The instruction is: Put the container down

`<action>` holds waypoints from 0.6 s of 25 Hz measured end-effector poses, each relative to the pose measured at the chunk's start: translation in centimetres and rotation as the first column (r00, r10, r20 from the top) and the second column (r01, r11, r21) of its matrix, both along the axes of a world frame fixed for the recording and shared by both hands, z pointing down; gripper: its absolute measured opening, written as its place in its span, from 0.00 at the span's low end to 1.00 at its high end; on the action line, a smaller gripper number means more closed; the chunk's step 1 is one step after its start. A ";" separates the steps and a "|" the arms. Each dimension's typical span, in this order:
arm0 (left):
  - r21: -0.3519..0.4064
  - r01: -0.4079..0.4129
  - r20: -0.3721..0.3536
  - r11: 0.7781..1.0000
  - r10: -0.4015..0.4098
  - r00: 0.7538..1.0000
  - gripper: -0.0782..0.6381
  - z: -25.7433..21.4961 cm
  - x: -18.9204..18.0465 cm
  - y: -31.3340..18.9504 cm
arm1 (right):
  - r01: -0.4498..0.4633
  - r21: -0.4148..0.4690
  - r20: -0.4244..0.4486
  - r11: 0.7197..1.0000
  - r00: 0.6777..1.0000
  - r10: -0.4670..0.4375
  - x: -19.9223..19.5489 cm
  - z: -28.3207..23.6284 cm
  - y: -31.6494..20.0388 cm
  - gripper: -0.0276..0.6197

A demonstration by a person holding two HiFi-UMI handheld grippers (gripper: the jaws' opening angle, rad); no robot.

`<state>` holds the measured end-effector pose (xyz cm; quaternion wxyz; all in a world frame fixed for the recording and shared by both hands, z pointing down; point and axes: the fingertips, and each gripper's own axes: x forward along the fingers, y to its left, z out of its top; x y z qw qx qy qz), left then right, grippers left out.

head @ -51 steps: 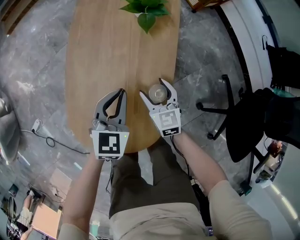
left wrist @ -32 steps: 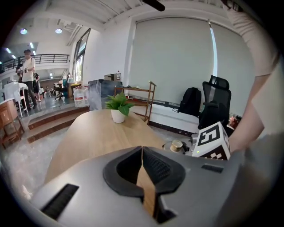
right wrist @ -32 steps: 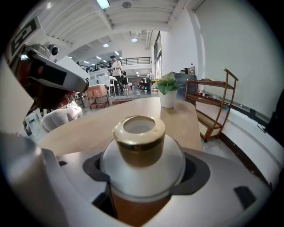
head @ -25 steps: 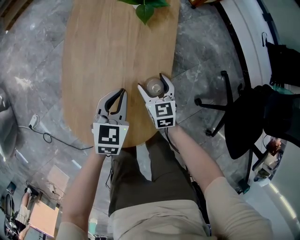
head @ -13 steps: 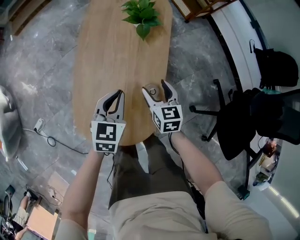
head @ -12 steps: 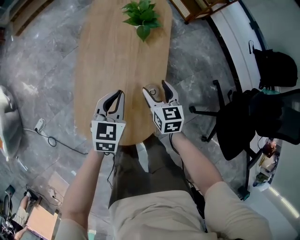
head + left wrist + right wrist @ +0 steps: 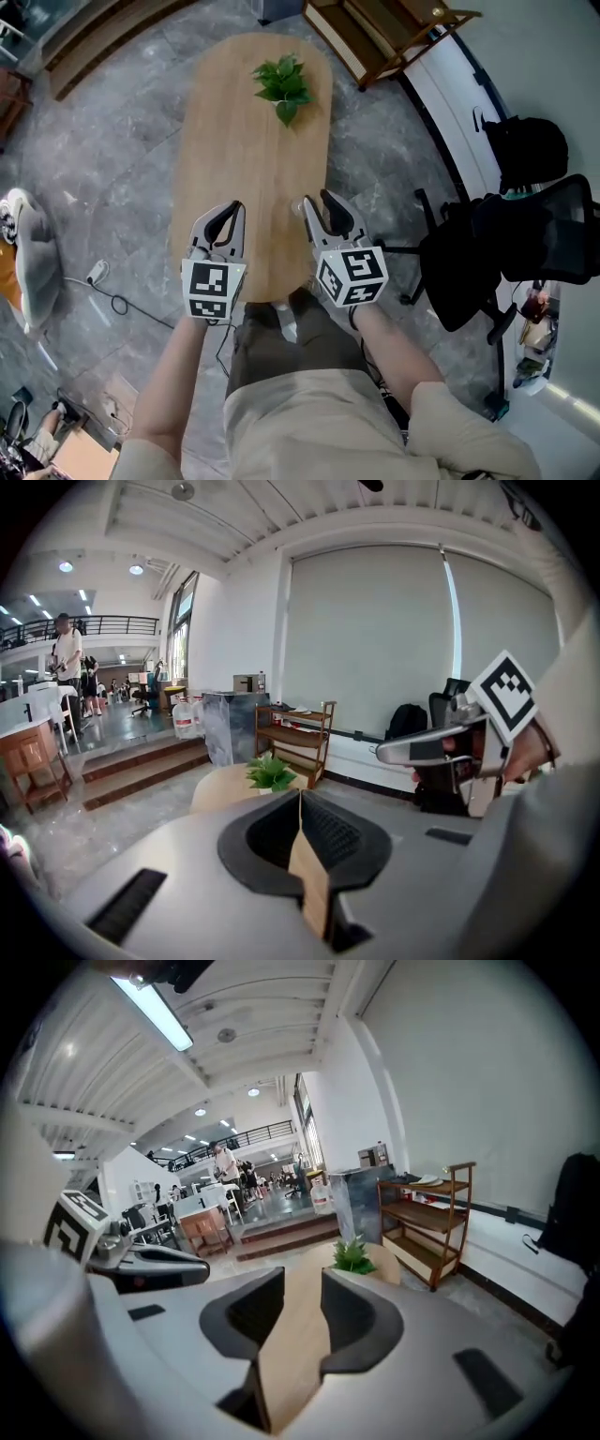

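Overhead, a person holds the grey left gripper (image 7: 236,208) and the grey right gripper (image 7: 316,200) above the near end of a long oval wooden table (image 7: 244,131). A small green potted plant (image 7: 284,82) stands at the table's far end, and a black office chair (image 7: 497,244) sits on the floor off the table's right edge.

The left gripper's fingers are pressed together with nothing between them. The right gripper's jaws are closing. A gap remains between the dark pads (image 7: 248,1312), and only bare table top shows through it.

The container named in the task appears in no view. It is not between either pair of jaws, nor on any visible part of the table. If it is already down, it may sit beneath the right gripper's body, close to the table's right edge, though that cannot be confirmed.

The risk from here lies at that edge. A container hidden there could be clipped by the closing fingers, or by a careless pull-back of the hand, and knocked to the floor.
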<state>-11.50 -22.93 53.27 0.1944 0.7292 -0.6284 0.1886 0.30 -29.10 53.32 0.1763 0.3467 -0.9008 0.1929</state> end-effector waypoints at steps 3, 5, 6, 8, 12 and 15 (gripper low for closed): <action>0.025 -0.001 0.006 1.000 0.001 1.000 0.12 -3.4 0.0 0.5 | 0.002 0.042 0.018 0.999 1.000 -0.002 0.6 -5.0 0.6 0.17; 0.041 0.001 0.005 0.999 -0.001 1.000 0.12 -5.6 0.0 0.9 | 0.011 0.081 0.013 0.997 1.000 -0.012 1.1 -7.9 1.0 0.15; 0.048 0.003 0.004 0.999 -0.004 1.000 0.12 -6.7 -0.1 1.2 | 0.017 0.103 0.008 0.995 1.000 -0.018 1.3 -9.3 1.2 0.14; 0.063 0.007 0.000 0.998 -0.007 1.000 0.12 -8.7 0.0 1.8 | 0.029 0.149 -0.005 0.988 1.000 -0.028 1.9 -11.8 1.7 0.11; 0.099 0.007 -0.001 0.995 -0.006 1.000 0.12 -12.9 0.1 3.3 | 0.037 0.224 -0.008 0.974 0.999 -0.036 2.9 -17.0 2.7 0.08; 0.138 -0.004 0.015 0.990 0.002 1.000 0.12 -15.9 0.2 4.8 | 0.039 0.270 0.009 0.962 0.999 -0.043 3.3 -20.7 3.8 0.07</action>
